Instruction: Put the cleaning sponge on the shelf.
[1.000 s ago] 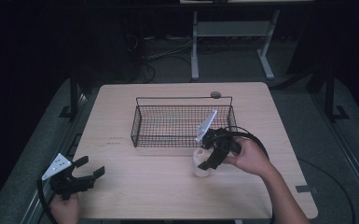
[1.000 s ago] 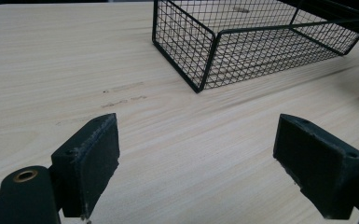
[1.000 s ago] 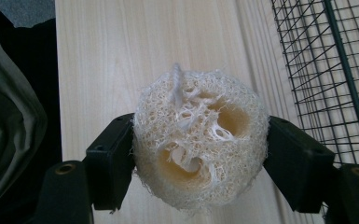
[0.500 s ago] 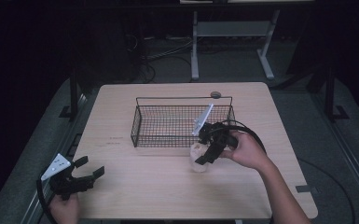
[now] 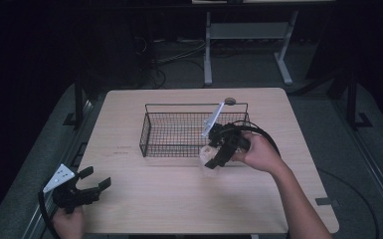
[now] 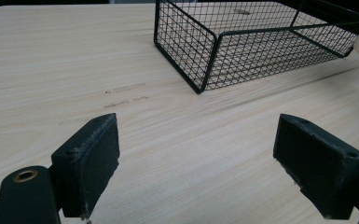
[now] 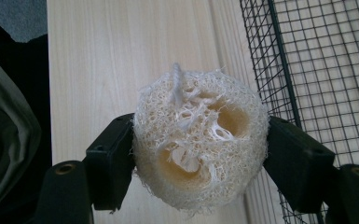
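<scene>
Wire basket [image 5: 184,132] mid-table [image 5: 154,209], loofah [image 5: 208,160] just before its front right corner

Readable text: we find none in any view.
Pale wooden table top [image 6: 51,60]: we see faint dark marks, like a short printed line, at about 9 o'clock of the black wire mesh basket [image 6: 261,42]; they are too small and blurred for us to read.
Same marks, high view: we see them as a thin smudge on the table [image 5: 124,150], again not legible.
Labels, brands, numbers, signs: we can make out none.
</scene>
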